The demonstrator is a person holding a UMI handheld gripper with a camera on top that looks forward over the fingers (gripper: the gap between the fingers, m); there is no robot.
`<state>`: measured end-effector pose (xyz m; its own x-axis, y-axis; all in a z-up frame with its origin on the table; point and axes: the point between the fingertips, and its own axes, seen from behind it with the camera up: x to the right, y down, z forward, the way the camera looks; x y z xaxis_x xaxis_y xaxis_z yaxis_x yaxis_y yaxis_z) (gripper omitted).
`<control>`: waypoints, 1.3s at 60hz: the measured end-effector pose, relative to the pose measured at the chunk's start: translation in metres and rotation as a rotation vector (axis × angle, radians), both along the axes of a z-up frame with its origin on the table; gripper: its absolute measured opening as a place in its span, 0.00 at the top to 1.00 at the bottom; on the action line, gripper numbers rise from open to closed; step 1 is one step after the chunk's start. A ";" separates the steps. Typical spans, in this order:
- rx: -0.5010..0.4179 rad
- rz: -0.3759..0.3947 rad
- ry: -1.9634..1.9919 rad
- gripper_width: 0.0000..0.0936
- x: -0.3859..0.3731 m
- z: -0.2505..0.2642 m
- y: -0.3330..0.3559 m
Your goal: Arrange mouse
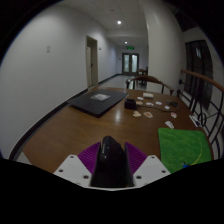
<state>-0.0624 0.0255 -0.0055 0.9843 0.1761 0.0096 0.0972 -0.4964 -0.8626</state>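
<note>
Nearest of all, a black, rounded plastic computer mouse (109,160) sits between the two fingers of the gripper (109,160), its long axis running straight ahead along the fingers and its narrower end pointing away towards the far side of the table. The two purple pads (91,155) flank it on either side and appear to press against its flanks, so the claw is closed to about the mouse's width and has hold of it. The white finger bodies spread out below the pads.

Under and ahead of the mouse lies the brown wooden tabletop (75,125), bare directly in front of the fingers, so nothing blocks the way straight ahead. Just to the right of the fingers, on the table's near edge, lies one bright green rectangular mat (183,147).

Further on, left of centre, one flat dark grey closed laptop (95,101) rests on the wood. To the right of it, a scatter of small white and pale objects (150,107) is spread across the table; they are too small to identify or count surely. A small dark reddish object (130,103) sits among them.

Beyond the right side of the table stand dark curved chair backs (195,85); at least two show.

Farthest off, a white-walled corridor runs to one glazed double door (131,62), with a ceiling light (118,22) above.
</note>
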 end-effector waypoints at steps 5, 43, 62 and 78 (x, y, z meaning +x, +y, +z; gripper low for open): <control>0.036 0.047 -0.007 0.66 -0.008 0.004 0.000; 0.133 -0.301 -0.062 0.73 0.265 0.071 -0.005; -0.001 -0.315 -0.018 0.52 0.279 0.008 -0.007; 0.047 -0.287 0.009 0.09 0.269 0.054 -0.070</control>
